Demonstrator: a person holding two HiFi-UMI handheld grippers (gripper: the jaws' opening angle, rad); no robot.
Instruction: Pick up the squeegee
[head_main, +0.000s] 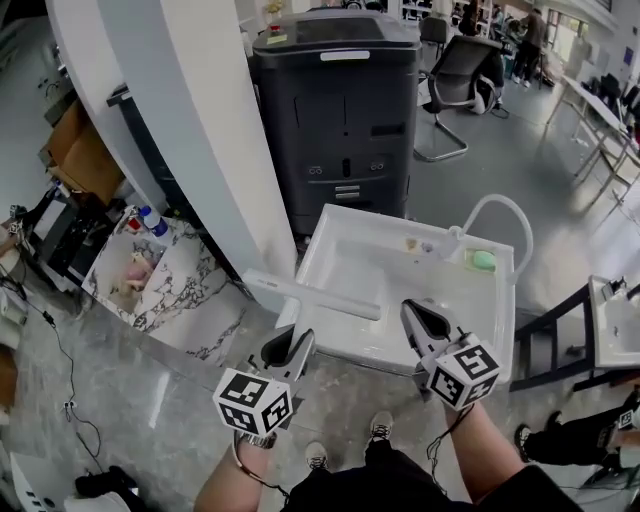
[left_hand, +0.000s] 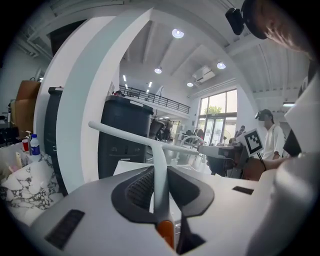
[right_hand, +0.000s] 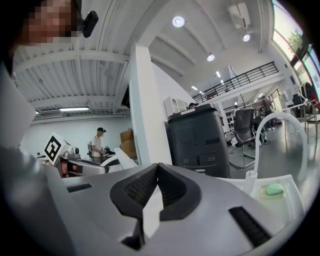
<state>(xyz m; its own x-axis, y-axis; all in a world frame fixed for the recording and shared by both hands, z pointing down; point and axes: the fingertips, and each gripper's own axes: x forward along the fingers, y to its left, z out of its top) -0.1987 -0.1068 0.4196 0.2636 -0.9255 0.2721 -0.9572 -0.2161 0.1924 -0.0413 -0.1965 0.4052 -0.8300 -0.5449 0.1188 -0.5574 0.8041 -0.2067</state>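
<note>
the left gripper (head_main: 290, 345) is clamped on the squeegee (head_main: 310, 297) stem; it is likely light, stiff, smooth plastic. the right gripper (head_main: 414, 310) has its jaws together, empty.

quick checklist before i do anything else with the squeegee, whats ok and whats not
1. Squeegee gripped by the left tool: ok, its handle sits between the jaws.
2. Grip position: not ok, the jaws hold the handle low, near its orange end, so the long blade may lever.
3. Blade off the sink: ok, the left gripper view shows the blade in the air.
4. Right tool free: ok, its jaws are together with nothing between them.
5. Room between the blade's far end and the white pillar: cannot tell, they look close in the head view.
</note>
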